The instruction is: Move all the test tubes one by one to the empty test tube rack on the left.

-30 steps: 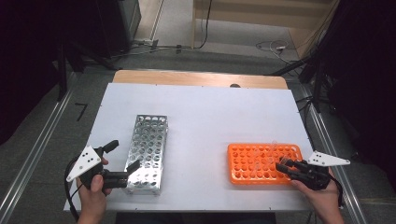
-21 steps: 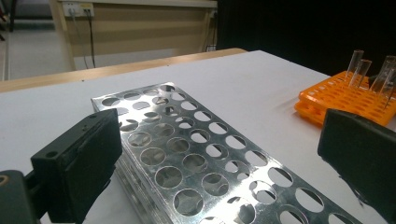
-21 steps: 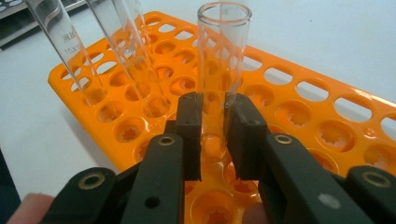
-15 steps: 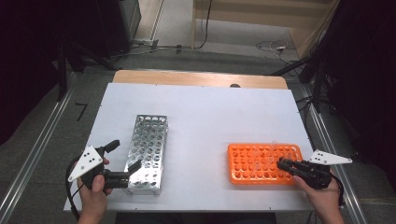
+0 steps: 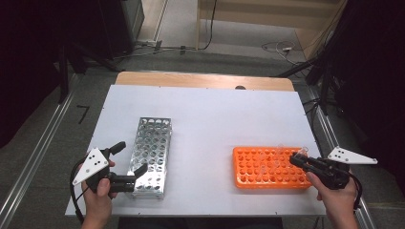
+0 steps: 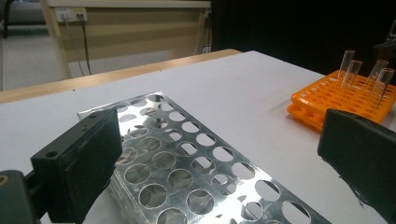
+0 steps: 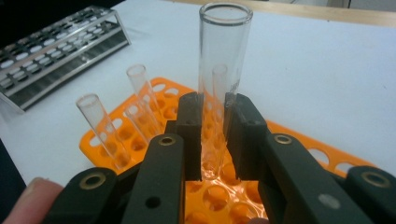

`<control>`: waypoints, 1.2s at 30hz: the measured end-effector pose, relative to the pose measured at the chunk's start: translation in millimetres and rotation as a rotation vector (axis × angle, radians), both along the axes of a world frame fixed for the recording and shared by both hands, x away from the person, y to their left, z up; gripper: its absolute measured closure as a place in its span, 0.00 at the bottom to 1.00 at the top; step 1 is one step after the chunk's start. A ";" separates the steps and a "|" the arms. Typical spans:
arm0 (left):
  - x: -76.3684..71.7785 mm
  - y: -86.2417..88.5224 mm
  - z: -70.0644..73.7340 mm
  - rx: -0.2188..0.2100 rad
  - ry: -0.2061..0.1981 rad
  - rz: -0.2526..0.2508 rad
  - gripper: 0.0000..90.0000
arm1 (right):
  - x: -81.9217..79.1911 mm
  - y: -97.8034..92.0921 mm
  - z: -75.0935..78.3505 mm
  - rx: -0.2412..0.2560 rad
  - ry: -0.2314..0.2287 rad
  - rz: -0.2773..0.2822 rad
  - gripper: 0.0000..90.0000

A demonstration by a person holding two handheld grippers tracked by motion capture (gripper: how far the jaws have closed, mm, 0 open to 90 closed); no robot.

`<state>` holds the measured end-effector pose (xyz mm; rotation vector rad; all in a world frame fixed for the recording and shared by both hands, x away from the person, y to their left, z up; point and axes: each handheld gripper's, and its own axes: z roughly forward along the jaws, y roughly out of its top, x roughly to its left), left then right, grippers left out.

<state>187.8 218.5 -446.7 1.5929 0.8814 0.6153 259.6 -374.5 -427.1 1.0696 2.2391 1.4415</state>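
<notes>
In the right gripper view my right gripper (image 7: 214,121) is shut on a clear glass test tube (image 7: 224,56), held upright, its rounded bottom just above the holes of the orange rack (image 7: 107,144). Two more empty tubes (image 7: 100,126) stand in that rack to the left. In the high view the right gripper (image 5: 298,160) sits at the right end of the orange rack (image 5: 258,168). My left gripper (image 5: 129,158) stands open at the near left corner of the metal rack (image 5: 152,143), and in its own view the left gripper (image 6: 219,163) has one jaw on either side of the metal rack (image 6: 187,126).
The white table top (image 5: 215,119) has a wooden strip (image 5: 205,80) along its far edge. In the left gripper view, several tubes (image 6: 351,70) stand in the orange rack (image 6: 322,98). Cables and dark stands surround the table on the floor.
The right gripper has shifted slightly away from the person at the orange rack's right end, holding the tube. The left hand and gripper have barely moved.
</notes>
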 end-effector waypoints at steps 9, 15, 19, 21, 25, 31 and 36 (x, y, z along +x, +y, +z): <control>3.7 -7.3 13.3 0.003 -0.015 -0.023 0.00 | 2.3 14.1 21.9 0.024 -0.019 0.003 0.82; 7.9 -13.5 18.1 0.013 -0.005 -0.050 0.00 | 3.6 32.0 31.4 0.011 -0.042 0.020 0.82; 12.0 -19.9 22.6 0.015 0.004 -0.067 0.00 | 6.5 50.4 37.2 0.019 -0.055 0.049 0.82; 12.8 -22.2 24.2 0.008 0.002 -0.073 0.00 | 7.7 58.0 38.6 0.027 -0.058 0.060 0.82; 13.6 -25.6 25.8 0.001 0.004 -0.082 0.00 | 8.0 73.8 39.9 0.030 -0.064 0.090 0.82; 12.4 -32.0 25.9 0.009 0.014 -0.112 0.00 | 2.2 95.0 41.9 0.042 -0.074 0.138 0.82; 11.1 -43.1 26.7 0.007 0.025 -0.155 0.00 | -4.7 111.2 42.7 0.061 -0.073 0.177 0.82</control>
